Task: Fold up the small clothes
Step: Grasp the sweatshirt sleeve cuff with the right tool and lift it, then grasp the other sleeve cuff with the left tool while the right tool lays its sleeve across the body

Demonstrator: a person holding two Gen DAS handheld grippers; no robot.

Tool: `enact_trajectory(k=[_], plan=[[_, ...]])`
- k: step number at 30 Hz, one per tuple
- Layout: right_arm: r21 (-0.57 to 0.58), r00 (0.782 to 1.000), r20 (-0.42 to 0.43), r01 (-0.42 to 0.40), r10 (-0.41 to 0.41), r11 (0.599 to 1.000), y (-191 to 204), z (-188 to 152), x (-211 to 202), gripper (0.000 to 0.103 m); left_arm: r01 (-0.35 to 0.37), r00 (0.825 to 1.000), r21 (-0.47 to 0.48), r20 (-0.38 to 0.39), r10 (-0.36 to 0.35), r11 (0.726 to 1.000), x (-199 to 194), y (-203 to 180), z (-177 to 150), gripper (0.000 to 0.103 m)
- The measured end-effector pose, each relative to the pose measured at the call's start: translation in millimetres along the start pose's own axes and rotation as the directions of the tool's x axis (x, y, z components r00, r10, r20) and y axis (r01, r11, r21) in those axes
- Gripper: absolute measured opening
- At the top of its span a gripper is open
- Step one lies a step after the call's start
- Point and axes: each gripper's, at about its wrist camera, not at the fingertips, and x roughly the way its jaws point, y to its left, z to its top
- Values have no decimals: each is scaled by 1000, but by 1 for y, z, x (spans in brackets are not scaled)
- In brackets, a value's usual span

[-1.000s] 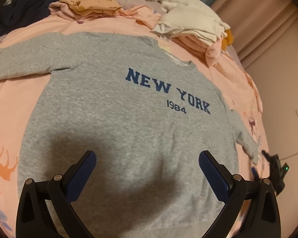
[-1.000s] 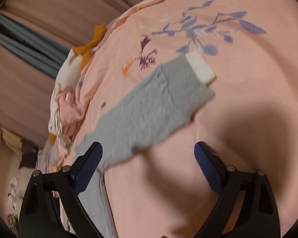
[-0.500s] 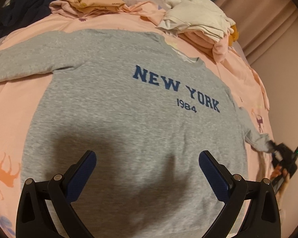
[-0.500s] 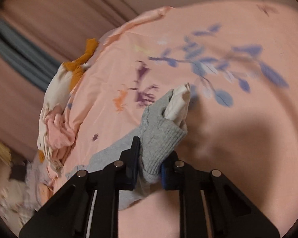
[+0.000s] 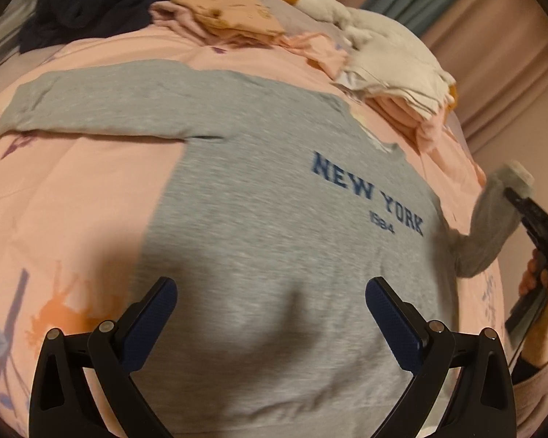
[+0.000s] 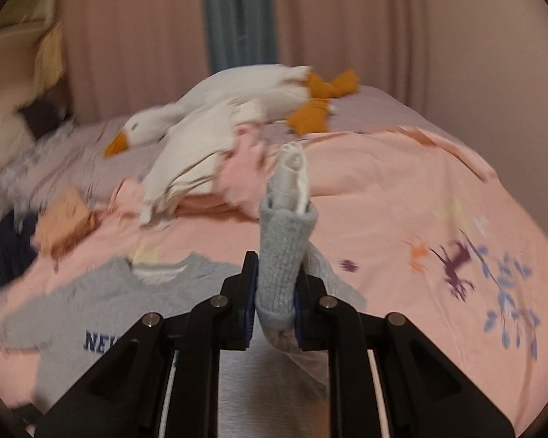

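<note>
While the gray sweatshirt [image 5: 274,219] lies face up on the pink bedspread [image 5: 84,197], barely folded, the left gripper [image 5: 270,314] hovers spread wide over its hem. Stacked clothes [image 5: 394,84] sit beyond its collar.

From the right wrist, the right gripper [image 6: 274,306] pinches the sleeve cuff [image 6: 285,252] aloft; a plush goose [image 6: 237,98] lies beyond the sweatshirt.

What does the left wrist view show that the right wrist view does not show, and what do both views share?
Only the left wrist view shows the open left gripper above the sweatshirt's lower body, the flat far sleeve and the person's hand. Only the right wrist view shows the goose's orange feet and the closed grip on the cuff. Both show the grey sweatshirt, its lifted sleeve, the right gripper, the plush goose and the pink bedcover.
</note>
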Motion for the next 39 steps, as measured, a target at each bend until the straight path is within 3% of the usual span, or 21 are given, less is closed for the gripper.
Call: enact_trajectory(k=[4, 9, 10, 12, 15, 19, 22, 24, 26, 28, 32, 34, 36, 38, 39], plan=[[-226, 998, -60, -31, 18, 974, 73, -27, 25, 17, -15, 1000, -47, -4, 15, 999, 1, 20, 3, 102], [-469, 988, -154, -55, -20, 881, 130, -83, 63, 19, -41, 999, -74, -9, 40, 996, 6, 36, 8, 102], [-507, 983, -180, -65, -32, 859, 136, -95, 70, 27, -42, 999, -78, -7, 42, 996, 6, 38, 9, 102], [-557, 974, -221, -83, -51, 826, 144, -111, 78, 53, -44, 999, -89, -5, 44, 995, 6, 43, 11, 102], [-582, 975, -218, -94, -44, 807, 138, -117, 71, 61, -42, 999, -102, 9, 44, 994, 3, 49, 17, 102], [-464, 954, -273, -245, 125, 851, 109, -104, 42, 68, -32, 999, -138, 33, 37, 990, -3, 63, 28, 102], [-246, 938, -231, -313, 259, 917, 60, -89, 18, 74, -40, 997, -168, 61, 51, 985, -11, 77, 36, 102], [-97, 946, -192, -284, 262, 954, 26, -83, 16, 74, -43, 996, -188, 75, 58, 981, -15, 85, 40, 102], [74, 965, -187, -175, 186, 982, -19, -79, 27, 73, -31, 995, -220, 89, 52, 975, -17, 97, 45, 102], [208, 968, -223, -69, 116, 976, -55, -80, 46, 66, -13, 995, -260, 89, 38, 966, -16, 108, 51, 102], [360, 955, -247, -67, 164, 931, -80, -86, 74, 60, 58, 994, -355, 105, -22, 933, -10, 128, 61, 102], [391, 943, -255, -102, 214, 915, -77, -87, 92, 54, 73, 993, -383, 112, -32, 921, -6, 134, 67, 102], [387, 933, -287, -97, 219, 917, -72, -87, 104, 22, 99, 992, -406, 117, -55, 909, -2, 139, 72, 102], [392, 926, -311, -82, 216, 916, -69, -89, 117, 8, 115, 990, -424, 123, -69, 898, 0, 145, 78, 102], [400, 930, -296, -89, 220, 912, -71, -86, 116, 7, 121, 989, -429, 127, -72, 895, 1, 149, 82, 102]])
